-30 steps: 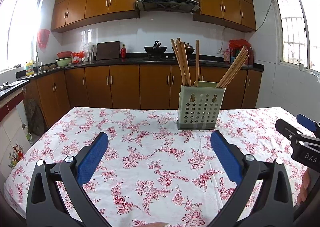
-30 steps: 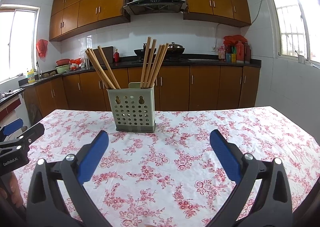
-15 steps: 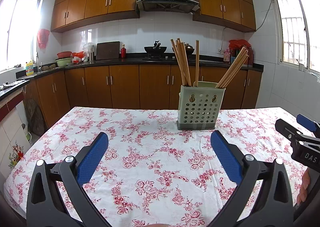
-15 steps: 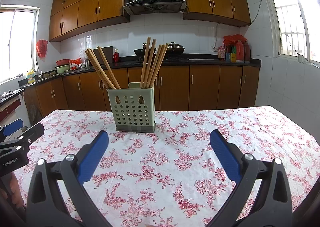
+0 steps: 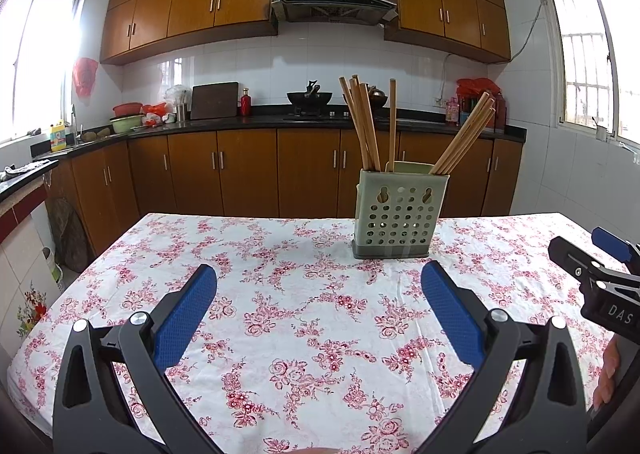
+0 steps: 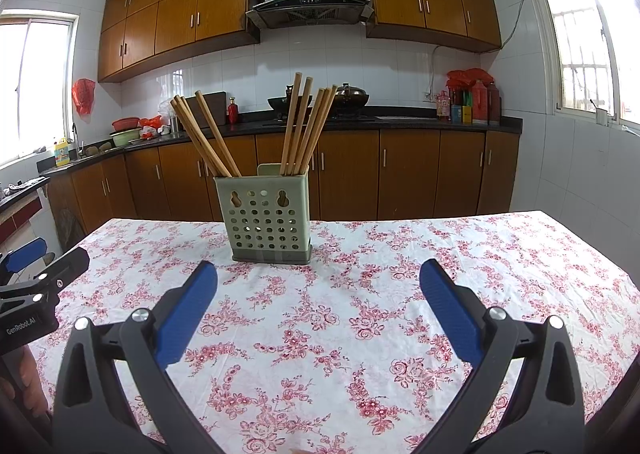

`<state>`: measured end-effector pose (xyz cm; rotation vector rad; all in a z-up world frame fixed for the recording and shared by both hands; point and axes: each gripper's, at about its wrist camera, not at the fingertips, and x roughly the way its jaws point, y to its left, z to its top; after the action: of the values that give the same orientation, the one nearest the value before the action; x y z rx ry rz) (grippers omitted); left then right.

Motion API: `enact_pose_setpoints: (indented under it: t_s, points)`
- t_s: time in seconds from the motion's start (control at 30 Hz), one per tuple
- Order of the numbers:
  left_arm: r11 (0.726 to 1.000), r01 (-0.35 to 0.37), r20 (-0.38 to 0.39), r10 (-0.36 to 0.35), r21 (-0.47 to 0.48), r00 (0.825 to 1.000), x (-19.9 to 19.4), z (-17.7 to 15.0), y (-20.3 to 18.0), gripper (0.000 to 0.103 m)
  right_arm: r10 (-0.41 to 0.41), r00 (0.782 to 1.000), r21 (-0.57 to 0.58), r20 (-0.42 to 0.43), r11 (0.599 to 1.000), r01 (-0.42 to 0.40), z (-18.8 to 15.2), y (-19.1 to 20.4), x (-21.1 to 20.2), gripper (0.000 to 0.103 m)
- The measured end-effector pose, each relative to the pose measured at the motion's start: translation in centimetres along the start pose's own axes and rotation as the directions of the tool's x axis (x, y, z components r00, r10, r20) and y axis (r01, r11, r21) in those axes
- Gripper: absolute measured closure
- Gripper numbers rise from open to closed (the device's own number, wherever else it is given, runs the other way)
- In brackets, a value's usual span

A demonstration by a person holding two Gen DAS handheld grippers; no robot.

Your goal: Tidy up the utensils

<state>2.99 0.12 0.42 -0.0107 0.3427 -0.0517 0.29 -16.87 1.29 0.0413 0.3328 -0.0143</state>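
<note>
A pale green perforated utensil holder [image 5: 398,216] stands upright on the floral tablecloth [image 5: 304,318]. Several wooden chopsticks [image 5: 366,126] stick out of it in two bunches. It also shows in the right wrist view [image 6: 266,220], with chopsticks [image 6: 302,126] leaning left and right. My left gripper [image 5: 318,286] is open and empty, held low over the table short of the holder. My right gripper [image 6: 318,282] is open and empty, also short of the holder. Each gripper shows at the edge of the other's view: the right one [image 5: 600,278] and the left one [image 6: 36,282].
The table stands in a kitchen with brown base cabinets [image 5: 248,174] and a black counter [image 5: 260,120] behind it. A wok [image 5: 309,97] sits on the stove. The table's far edge [image 5: 248,216] lies just behind the holder.
</note>
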Motion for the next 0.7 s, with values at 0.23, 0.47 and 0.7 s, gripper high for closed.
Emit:
enact_pose_setpoints:
  t_s: [0.23,0.47,0.7]
  points:
    - [1.0,0.002,-0.001,-0.002,0.001,1.0,0.0,0.02,0.03,0.002,-0.001,1.0,0.002,-0.003,1.0,0.001,-0.11,0.03,0.07,0.004]
    - [1.0,0.004,-0.008,-0.004,0.001,1.0,0.09,-0.13,0.05,0.002,-0.001,1.0,0.003,-0.004,1.0,0.001,-0.16,0.08,0.09,0.004]
    - [1.0,0.004,-0.01,-0.004,0.0,1.0,0.13,-0.12,0.1,0.002,-0.001,1.0,0.003,-0.004,1.0,0.001,-0.14,0.08,0.07,0.004]
